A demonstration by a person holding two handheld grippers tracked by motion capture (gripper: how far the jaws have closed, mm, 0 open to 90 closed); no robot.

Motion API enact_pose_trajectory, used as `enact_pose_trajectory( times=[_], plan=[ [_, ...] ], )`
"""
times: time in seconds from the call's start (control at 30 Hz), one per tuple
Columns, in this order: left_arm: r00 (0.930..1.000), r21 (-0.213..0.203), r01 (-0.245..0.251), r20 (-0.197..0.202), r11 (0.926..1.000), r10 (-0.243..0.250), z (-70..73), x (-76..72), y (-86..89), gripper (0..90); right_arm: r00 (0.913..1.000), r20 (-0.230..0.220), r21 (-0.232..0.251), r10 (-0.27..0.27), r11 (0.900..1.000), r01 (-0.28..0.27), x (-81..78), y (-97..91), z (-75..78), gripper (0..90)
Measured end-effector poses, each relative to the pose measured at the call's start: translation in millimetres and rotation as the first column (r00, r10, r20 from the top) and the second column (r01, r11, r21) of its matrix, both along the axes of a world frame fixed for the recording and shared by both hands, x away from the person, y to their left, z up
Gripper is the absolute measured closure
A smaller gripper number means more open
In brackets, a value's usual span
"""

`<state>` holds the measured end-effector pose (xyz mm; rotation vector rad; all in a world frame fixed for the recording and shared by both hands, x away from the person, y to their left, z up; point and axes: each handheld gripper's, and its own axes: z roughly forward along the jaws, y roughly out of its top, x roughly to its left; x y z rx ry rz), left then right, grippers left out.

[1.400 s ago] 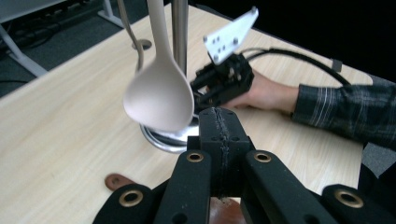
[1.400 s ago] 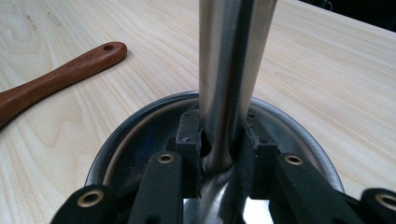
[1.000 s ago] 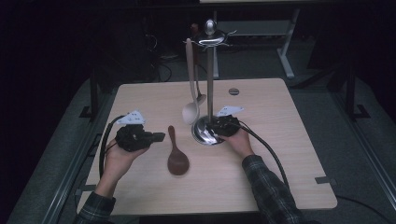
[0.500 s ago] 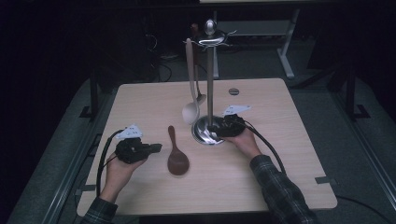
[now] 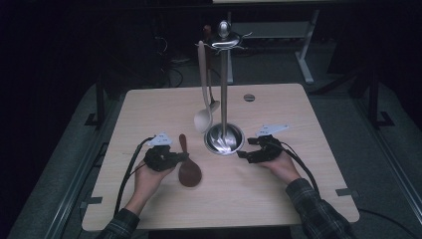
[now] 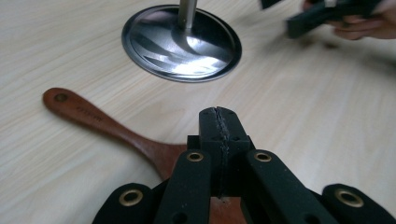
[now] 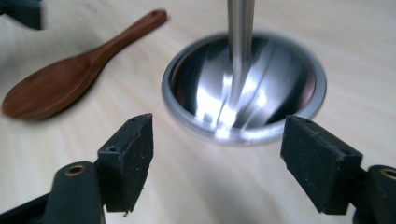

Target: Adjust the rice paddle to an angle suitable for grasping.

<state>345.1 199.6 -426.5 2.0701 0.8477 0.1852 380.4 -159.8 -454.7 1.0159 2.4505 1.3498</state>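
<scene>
Wood makes the dark spoon (image 5: 188,167) stiff and light, a judgement from its carved, one-piece look; its smooth finish may be a little slippery between hard pads. It lies flat on the bench (image 5: 149,107) at near left, bowl toward the person, slim handle pointing away toward the stand. The neck where handle widens into bowl looks the best place to take hold, since the handle alone could swivel in a pinch, and lying flat it leaves little room beneath.

Left gripper (image 6: 219,123) sits just over the bowl end of that spoon, its fingers pressed together with nothing between them; they would have to part before any grasp.

Next to the right, a pale spoon (image 5: 203,94) hangs from the top of the steel stand (image 5: 224,89), its bowl dangling just above the bench beside the stand's round base (image 5: 224,139). That base and upright pole stand close to the dark spoon's handle tip, so a lift toward the hooks has to clear the hanging spoon, which would swing if bumped. The polished base looks heavy enough to stay put.

Right gripper (image 7: 217,151) is at near right of the base, apart from it; its fingers have just been opening and stand wide with nothing between them. A small round disc (image 5: 249,97) is at the far side, well out of the way.
</scene>
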Motion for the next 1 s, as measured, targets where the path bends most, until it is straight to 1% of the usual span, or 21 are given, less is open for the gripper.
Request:
enact_pose_trajectory(
  times=[0.07, 0.1, 0.13, 0.17, 0.23, 0.3, 0.33, 0.37, 0.43, 0.53, 0.57, 0.6, 0.63, 0.7, 0.77, 0.8, 0.83, 0.87, 0.9, 0.97, 1.0],
  plan=[
    [0.9999, 0.022, 0.009, -0.005, 0.9997, -0.009, -4.0, 4.8, -6.4, 89.9, 1.0000, -0.002, -0.005, 0.005, 1.0000, -0.005, -7.5, -5.4, -0.3, 24.4],
    [0.9999, 0.018, 0.010, -0.010, 0.9998, -0.009, -6.0, 6.7, -10.1, 89.9, 1.0000, -0.001, -0.003, 0.008, 1.0000, -0.008, -11.2, -7.9, -0.2, 24.3],
    [0.9998, 0.023, 0.012, -0.019, 0.9997, -0.012, -7.7, 8.6, -14.0, 89.9, 0.9999, -0.013, -0.006, 0.006, 1.0000, -0.006, -15.3, -10.0, 0.8, 23.6],
    [0.9997, 0.029, 0.016, -0.021, 0.9995, -0.015, -10.1, 10.5, -18.4, 89.9, 0.9999, -0.014, -0.006, 0.005, 1.0000, -0.005, -19.3, -12.6, 1.8, 23.5],
    [0.9991, 0.058, 0.027, -0.035, 0.9979, -0.025, -14.9, 14.7, -26.2, 89.9, 1.0000, -0.005, 0.009, 0.004, 0.9999, -0.004, -27.2, -18.2, 3.8, 23.6],
    [0.9980, 0.101, 0.044, -0.050, 0.9940, -0.039, -20.0, 18.3, -32.3, 90.0, 1.0000, -0.003, 0.004, 0.003, 1.0000, -0.003, -35.2, -22.3, 5.9, 23.2],
    [0.9973, 0.120, 0.049, -0.061, 0.9916, -0.042, -22.2, 19.1, -34.7, 89.9, 0.9999, 0.011, 0.001, 0.005, 1.0000, -0.005, -39.0, -24.6, 6.4, 23.4],
    [0.9963, 0.126, 0.049, -0.075, 0.9908, -0.040, -24.6, 19.4, -36.4, 89.9, 0.9999, 0.011, 0.002, 0.001, 1.0000, -0.001, -42.6, -26.4, 6.7, 23.4],
    [0.9939, 0.132, 0.056, -0.101, 0.9897, -0.042, -28.1, 19.1, -36.9, 89.9, 0.9999, 0.015, -0.004, 0.000, 1.0000, 0.000, -46.9, -30.0, 6.6, 23.6],
    [0.9924, 0.133, 0.054, -0.117, 0.9897, -0.039, -28.3, 17.1, -36.4, 89.9, 0.9999, 0.012, -0.006, -0.010, 0.9999, 0.010, -48.5, -34.0, 6.2, 23.8],
    [0.9919, 0.138, 0.062, -0.119, 0.9885, -0.045, -27.6, 16.4, -35.7, 89.9, 0.9999, 0.011, -0.007, -0.013, 0.9999, 0.013, -48.2, -34.8, 6.2, 23.8],
    [0.9919, 0.125, 0.047, -0.123, 0.9910, -0.032, -28.0, 14.4, -36.1, 90.0, 0.9998, 0.009, -0.006, -0.016, 0.9998, 0.017, -48.2, -35.1, 6.4, 23.7],
    [0.9908, 0.140, 0.065, -0.127, 0.9879, -0.047, -27.4, 14.2, -33.6, 90.0, 0.9998, 0.010, -0.006, -0.018, 0.9998, 0.018, -48.3, -35.2, 6.5, 23.8],
    [0.9898, 0.140, 0.068, -0.134, 0.9878, -0.050, -27.5, 12.3, -31.3, 90.0, 0.9997, 0.013, -0.007, -0.020, 0.9998, 0.020, -48.7, -35.0, 6.7, 24.0],
    [0.9900, 0.139, 0.061, -0.134, 0.9883, -0.042, -27.5, 8.6, -29.4, 89.9, 0.9996, 0.021, -0.024, -0.021, 0.9995, 0.021, -50.2, -34.4, 7.9, 24.2],
    [0.9898, 0.151, 0.067, -0.135, 0.9862, -0.047, -26.9, 6.7, -27.5, 90.0, 0.9995, 0.021, -0.025, -0.023, 0.9994, 0.023, -51.3, -34.4, 8.4, 24.2],
    [0.9899, 0.142, 0.055, -0.137, 0.9883, -0.036, -26.9, 3.1, -27.1, 89.9, 0.9995, 0.024, -0.028, -0.020, 0.9994, 0.021, -51.9, -35.4, 8.6, 24.2],
    [0.9896, 0.159, 0.067, -0.137, 0.9851, -0.045, -26.2, 0.3, -24.6, 90.0, 0.9994, 0.026, -0.028, -0.024, 0.9993, 0.025, -52.7, -36.3, 8.6, 24.2],
    [0.9898, 0.167, 0.065, -0.136, 0.9839, -0.042, -25.7, -3.1, -23.2, 89.9, 0.9993, 0.025, -0.029, -0.029, 0.9991, 0.030, -53.8, -37.3, 8.6, 24.3],
    [0.9914, 0.194, 0.069, -0.123, 0.9786, -0.045, -23.9, -8.5, -19.7, 90.0, 0.9991, 0.030, -0.028, -0.032, 0.9991, 0.032, -55.5, -40.1, 8.4, 24.3],
    [0.9912, 0.205, 0.068, -0.125, 0.9764, -0.043, -22.9, -10.6, -18.1, 90.0, 0.9989, 0.029, -0.025, -0.037, 0.9990, 0.037, -56.5, -41.5, 8.5, 24.3]
  ],
)
